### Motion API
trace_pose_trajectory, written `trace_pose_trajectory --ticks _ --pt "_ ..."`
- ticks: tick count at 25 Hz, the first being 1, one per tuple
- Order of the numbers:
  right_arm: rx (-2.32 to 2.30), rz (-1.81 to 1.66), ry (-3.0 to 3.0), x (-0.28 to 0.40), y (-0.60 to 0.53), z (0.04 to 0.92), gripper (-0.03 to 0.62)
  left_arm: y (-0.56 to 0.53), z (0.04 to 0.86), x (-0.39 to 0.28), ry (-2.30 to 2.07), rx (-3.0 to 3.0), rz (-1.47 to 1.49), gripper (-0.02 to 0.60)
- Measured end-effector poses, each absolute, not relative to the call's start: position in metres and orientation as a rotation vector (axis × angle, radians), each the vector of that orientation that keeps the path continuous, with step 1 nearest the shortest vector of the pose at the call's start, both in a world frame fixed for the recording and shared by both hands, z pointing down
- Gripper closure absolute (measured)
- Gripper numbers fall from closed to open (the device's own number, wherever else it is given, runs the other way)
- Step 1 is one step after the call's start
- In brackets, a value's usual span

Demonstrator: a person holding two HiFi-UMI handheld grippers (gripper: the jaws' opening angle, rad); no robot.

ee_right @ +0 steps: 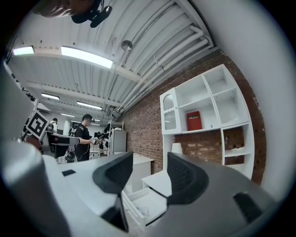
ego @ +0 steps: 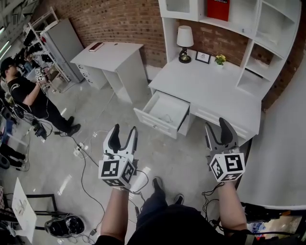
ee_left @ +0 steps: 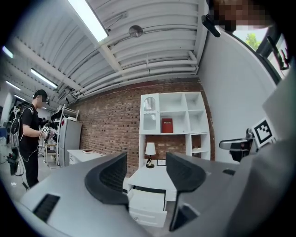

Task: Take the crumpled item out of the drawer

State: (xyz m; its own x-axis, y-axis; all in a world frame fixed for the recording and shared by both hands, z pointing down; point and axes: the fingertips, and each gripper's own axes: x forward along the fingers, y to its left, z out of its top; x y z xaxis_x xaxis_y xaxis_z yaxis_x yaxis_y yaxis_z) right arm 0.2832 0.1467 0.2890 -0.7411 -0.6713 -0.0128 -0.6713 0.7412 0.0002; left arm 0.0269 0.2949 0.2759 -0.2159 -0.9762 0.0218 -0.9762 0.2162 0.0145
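Note:
The white desk [ego: 215, 91] has its left drawer [ego: 162, 114] pulled open. Inside it lies a small pale crumpled item [ego: 168, 117], also faintly seen in the right gripper view as a crumpled item [ee_right: 143, 212] in the drawer [ee_right: 138, 203]. In the left gripper view only the drawer's front [ee_left: 148, 206] shows. My left gripper [ego: 125, 130] is open and empty, held in the air short of the drawer's front. My right gripper [ego: 216, 125] is open and empty too, near the desk's front edge to the right of the drawer. Both point level at the desk.
On the desk stand a lamp [ego: 184, 43], a picture frame [ego: 202, 57] and a small plant [ego: 220, 59]; a shelf unit with a red book [ego: 218, 8] rises above. A second white desk [ego: 112, 57] stands to the left. A person [ego: 28, 93] stands far left. Cables [ego: 86, 153] trail over the floor.

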Motion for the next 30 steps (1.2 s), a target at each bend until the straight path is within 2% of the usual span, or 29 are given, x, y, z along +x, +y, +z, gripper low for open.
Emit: trace_pose_trajectory --ticks 8,19,30 --pt "-1.163 0.031 2.962 0.241 0.111 0.301 0.375 0.247 0.293 -0.021 -2.39 1.937 -0.039 0.336" --pt "-1.315 -0.006 2.95 0.162 0.029 0.303 0.375 0.151 0.311 -0.123 -2.275 1.969 -0.124 0.336" --pt "-1.33 -0.057 3.04 0.08 -0.011 0.341 0.378 0.108 0.358 -0.188 -2.162 1.944 -0.111 0.336"
